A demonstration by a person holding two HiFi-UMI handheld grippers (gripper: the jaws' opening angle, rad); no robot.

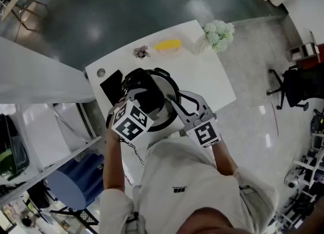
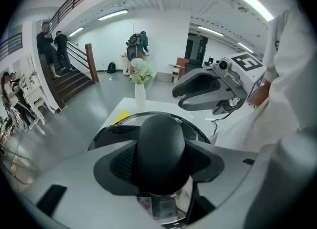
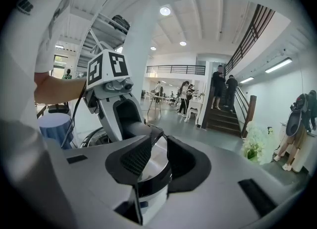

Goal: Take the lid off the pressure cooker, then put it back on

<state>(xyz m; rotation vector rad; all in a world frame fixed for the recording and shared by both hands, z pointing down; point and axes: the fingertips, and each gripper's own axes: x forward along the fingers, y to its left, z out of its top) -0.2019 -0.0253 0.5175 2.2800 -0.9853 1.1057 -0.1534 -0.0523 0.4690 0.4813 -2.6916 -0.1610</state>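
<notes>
The pressure cooker (image 1: 171,83) stands on a white table (image 1: 212,76) with its steel lid (image 3: 157,159) on it. My left gripper (image 1: 144,93) comes down on the lid from above. Its dark pads (image 2: 121,161) press on both sides of the lid's black knob (image 2: 161,143), so it is shut on the knob. My right gripper (image 1: 177,104) sits at the cooker's right rim, pointing nearly level across the lid. Its jaws (image 3: 157,156) stand apart, and the gap shows only the lid and the cooker's black band beyond. The cooker's body is mostly hidden by both grippers.
At the table's far end stand a vase of pale flowers (image 1: 218,34), a yellow object (image 1: 168,44) and a small trinket (image 1: 141,51). A flat black item (image 1: 110,85) lies left of the cooker. A black office chair (image 1: 296,88) stands on the floor to the right.
</notes>
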